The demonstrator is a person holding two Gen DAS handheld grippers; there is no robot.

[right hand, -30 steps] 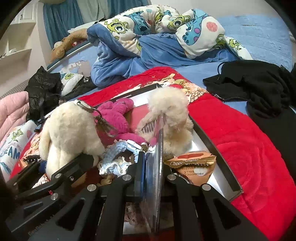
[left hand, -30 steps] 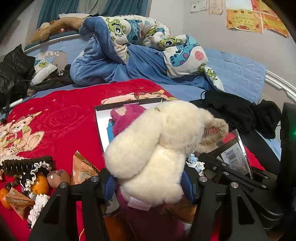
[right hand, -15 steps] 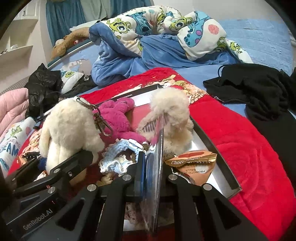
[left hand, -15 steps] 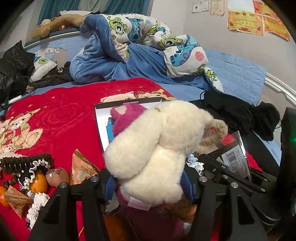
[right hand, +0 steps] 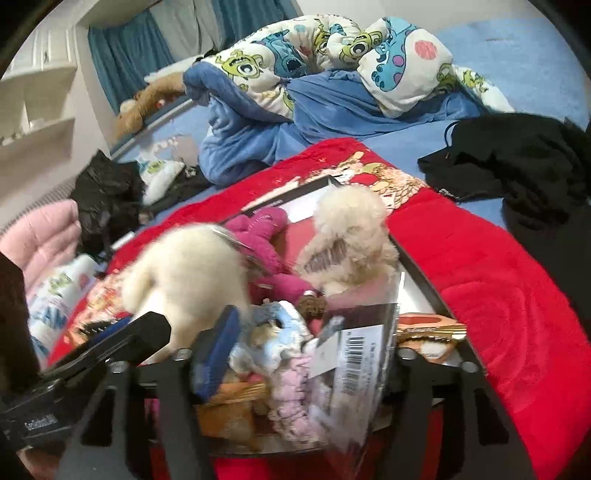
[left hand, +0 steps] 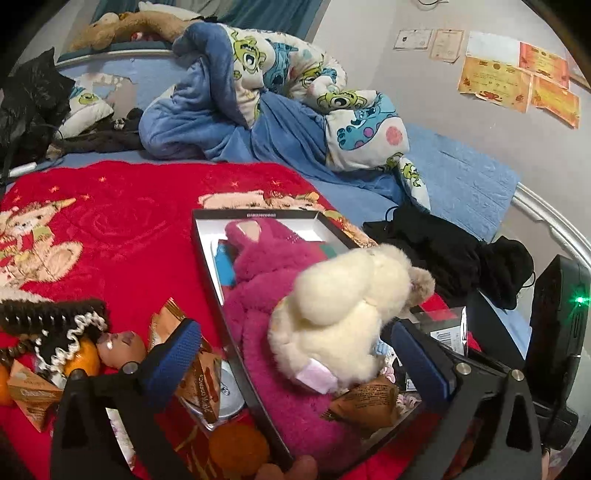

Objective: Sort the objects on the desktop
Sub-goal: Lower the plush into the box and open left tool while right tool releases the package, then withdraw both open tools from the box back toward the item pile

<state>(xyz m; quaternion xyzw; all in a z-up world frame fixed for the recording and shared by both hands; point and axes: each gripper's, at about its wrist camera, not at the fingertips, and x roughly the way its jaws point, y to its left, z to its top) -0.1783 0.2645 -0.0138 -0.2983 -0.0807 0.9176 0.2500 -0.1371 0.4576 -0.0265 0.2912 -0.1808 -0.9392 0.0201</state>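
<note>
Across the room, a grey wall [left hand: 480, 122] carried several papers [left hand: 517, 77], some yellow and orange, and teal curtains [right hand: 125, 70] hung behind white shelves [right hand: 40, 92]. Below them a bed with a blue sheet [left hand: 461, 184] filled both views. A cartoon-monster quilt [left hand: 295, 92] lay bunched at its far side, with a brown plush [left hand: 122, 26] along the headboard rail and black clothes [left hand: 450, 254] heaped toward the right edge. A red blanket [left hand: 122, 229] with bear prints covered the near part of the bed and served as the work surface.

On the blanket sat a black-rimmed white box [left hand: 207, 251]. A magenta plush [left hand: 266, 291] lay inside it, and a cream plush [left hand: 343, 314] rested on top of that one, between the left gripper's [left hand: 295, 354] spread blue pads [left hand: 177, 350], which were not touching it. In the right wrist view a second, shaggier cream plush [right hand: 347, 236] sat further back in the box. The right gripper [right hand: 306, 350] was likewise released, its fingers parted around a clear packet [right hand: 365, 347] with a barcode, which leaned loose between them over knitted scrunchies [right hand: 284, 343].

Left of the box, on the blanket, lay brown snack packets [left hand: 199, 369], a black hairbrush [left hand: 48, 317], oranges [left hand: 79, 358] and a small doll head [left hand: 122, 347].
</note>
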